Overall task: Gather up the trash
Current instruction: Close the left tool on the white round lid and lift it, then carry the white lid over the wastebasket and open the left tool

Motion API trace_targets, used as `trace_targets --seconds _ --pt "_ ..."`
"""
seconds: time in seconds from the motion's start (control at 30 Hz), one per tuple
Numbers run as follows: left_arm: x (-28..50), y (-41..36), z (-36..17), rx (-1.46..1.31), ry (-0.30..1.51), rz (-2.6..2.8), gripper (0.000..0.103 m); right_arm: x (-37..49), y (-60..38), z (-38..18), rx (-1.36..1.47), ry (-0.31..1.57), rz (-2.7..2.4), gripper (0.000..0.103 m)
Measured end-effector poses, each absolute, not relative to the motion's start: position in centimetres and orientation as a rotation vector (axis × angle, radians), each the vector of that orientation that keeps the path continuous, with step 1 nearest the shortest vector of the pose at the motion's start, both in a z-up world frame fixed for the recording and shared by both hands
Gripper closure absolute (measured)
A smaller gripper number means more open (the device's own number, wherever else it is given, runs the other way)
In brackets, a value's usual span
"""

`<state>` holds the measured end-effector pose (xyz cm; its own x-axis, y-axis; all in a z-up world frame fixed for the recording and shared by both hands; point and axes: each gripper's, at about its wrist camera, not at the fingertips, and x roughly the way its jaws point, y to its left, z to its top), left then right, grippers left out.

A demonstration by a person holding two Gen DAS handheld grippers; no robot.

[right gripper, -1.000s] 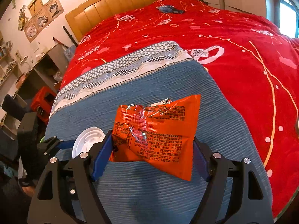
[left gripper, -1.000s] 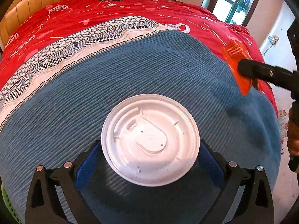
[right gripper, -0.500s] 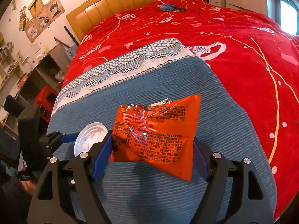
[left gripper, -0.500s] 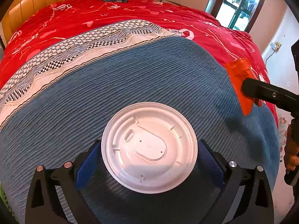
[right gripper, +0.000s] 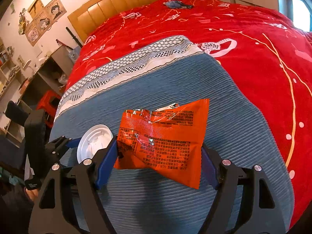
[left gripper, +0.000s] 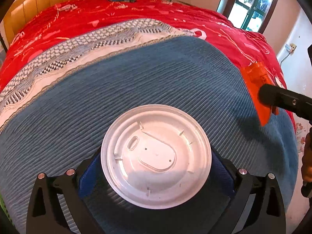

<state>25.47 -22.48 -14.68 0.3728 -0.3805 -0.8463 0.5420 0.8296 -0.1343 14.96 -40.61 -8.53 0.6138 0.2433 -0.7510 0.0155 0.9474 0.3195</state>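
A round white plastic lid point(left gripper: 156, 156) sits between the blue pads of my left gripper point(left gripper: 156, 169), which is shut on its rim above the blue ribbed blanket point(left gripper: 136, 81). An orange snack wrapper point(right gripper: 165, 136), crumpled and torn at the top, is clamped between the blue pads of my right gripper point(right gripper: 159, 159). From the left wrist view the wrapper point(left gripper: 255, 81) and a black finger point(left gripper: 282, 99) of the right gripper show at the right edge. From the right wrist view the lid point(right gripper: 93, 142) and left gripper point(right gripper: 78, 142) are low on the left.
The blue blanket lies over a red patterned bedspread point(right gripper: 253, 48) with a checked band between them. A small blue-grey cloth point(right gripper: 177, 3) lies near the wooden headboard point(right gripper: 117, 5). Shelves and a red stool point(right gripper: 48, 101) stand left of the bed. The bed's right edge drops to the floor.
The left wrist view has tipped slightly, so the bed sits lower in the picture. Both grippers keep their hold and stay in place.
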Motion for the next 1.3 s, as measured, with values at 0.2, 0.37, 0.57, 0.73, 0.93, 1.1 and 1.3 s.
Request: trace_targets --seconds 0.2,0.37,0.57,0.73,0.93,1.1,1.3 --pt "25.1 -22.1 -14.4 0.176 1.003 -0.599 0.014 14.9 -40.2 -8.6 0.307 0.904 0.135 0.027" --pt "24.2 -21.1 -13.2 0.157 0.971 -0.591 0.014 14.7 -39.9 -8.5 0.306 0.904 0.141 0.027" --pt "22.3 -18.2 -10.5 0.094 0.921 -0.569 0.014 14.0 -38.0 -7.5 0.281 0.894 0.167 0.027" --pt "20.6 -14.7 -8.0 0.069 0.870 -0.517 0.014 13.7 -35.4 -6.6 0.260 0.887 0.213 0.027" --pt "18.6 -9.5 -5.6 0.038 0.821 -0.426 0.014 13.2 -30.4 -5.5 0.223 0.880 0.295 0.027" --pt "16.5 -4.9 -4.4 0.021 0.788 -0.336 0.014 13.1 -26.6 -4.9 0.200 0.882 0.356 0.027" --pt "14.3 1.8 -3.6 -0.037 0.772 -0.206 0.014 13.0 -20.8 -4.2 0.146 0.883 0.451 0.027"
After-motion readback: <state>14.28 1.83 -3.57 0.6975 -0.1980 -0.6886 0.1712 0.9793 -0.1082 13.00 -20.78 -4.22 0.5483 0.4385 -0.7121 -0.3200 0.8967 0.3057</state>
